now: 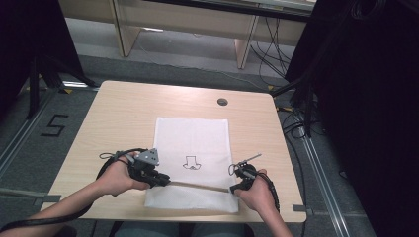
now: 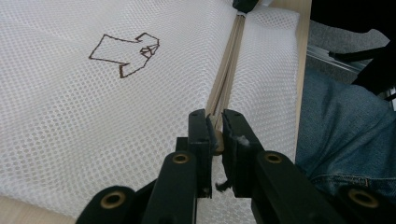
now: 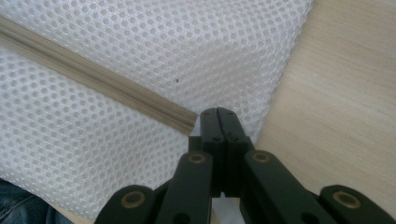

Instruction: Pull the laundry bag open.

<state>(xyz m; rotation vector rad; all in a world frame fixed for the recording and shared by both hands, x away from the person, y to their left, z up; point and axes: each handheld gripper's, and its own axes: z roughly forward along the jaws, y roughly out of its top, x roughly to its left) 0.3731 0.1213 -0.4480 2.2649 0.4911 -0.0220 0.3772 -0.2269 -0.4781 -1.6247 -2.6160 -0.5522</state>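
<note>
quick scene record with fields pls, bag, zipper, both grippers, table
bag: white mesh laundry bag lying flat on the table, shirt outline drawn on it
zipper: beige zipper running across the bag's near end
left gripper: left gripper shut on the zipper pull
right gripper: right gripper shut on the bag's edge at the zipper's end
table: light wooden table, round dark hole at its far side

Mesh bag [image 1: 192, 165] lies flat mid-table [image 1: 123, 113], near the person's edge. Zipper [image 1: 200, 186] runs across the bag's near end; left gripper [image 1: 165, 180] sits at its left end, right gripper [image 1: 232, 189] at its right end. Shirt outline [image 1: 191, 163] is just behind the zipper, table's round hole [image 1: 222, 101] beyond the bag's far right corner.
</note>
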